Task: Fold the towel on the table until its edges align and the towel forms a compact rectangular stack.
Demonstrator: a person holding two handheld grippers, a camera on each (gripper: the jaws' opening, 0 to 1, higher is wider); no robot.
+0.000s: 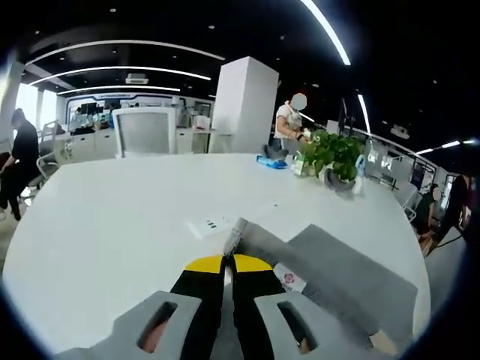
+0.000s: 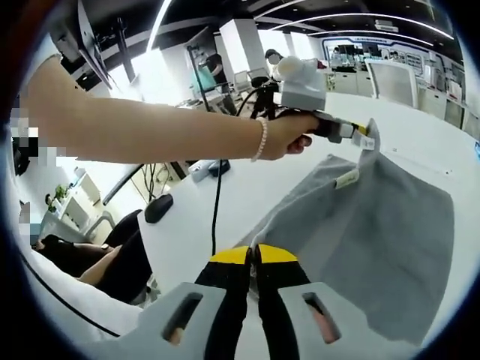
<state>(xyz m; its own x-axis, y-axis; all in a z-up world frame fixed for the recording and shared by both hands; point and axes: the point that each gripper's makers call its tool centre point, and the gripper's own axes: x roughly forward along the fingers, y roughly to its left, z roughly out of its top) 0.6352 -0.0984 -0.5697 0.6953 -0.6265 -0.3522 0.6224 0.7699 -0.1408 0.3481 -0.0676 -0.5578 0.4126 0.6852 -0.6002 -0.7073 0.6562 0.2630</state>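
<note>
- towel [image 2: 375,225] = grey, thin, soft. Lifted partway off the white table [image 1: 112,225] and hanging between the two grippers, sagging in the middle w/ loose folds. Far end looks like it rests on the tabletop in the left gripper view.
- left gripper [image 1: 228,260]: jaws together, clamped on a corner of the towel; that corner pokes up just past the yellow tips.
- right gripper [image 2: 253,253]: jaws also together, pinching the near edge of the towel, cloth spilling away from the tips.
- in the right gripper view you can see the person's hand [image 2: 289,135] holding the other gripper, w/ the pinched corner sticking up.
- handling, imo: light and floppy, zero stiffness, so it'll droop wherever it's not held. Corners are the place to grab, and both need to travel together or the edges won't line up. Not fragile, prob not slippery.
- writing: small white tag [image 1: 289,278] w/ a red mark sewn near the held corner; text too small to read, can't tell the brand.
- potted plant [image 1: 334,154] sits near the far side of the table, well apart from the towel.
</note>
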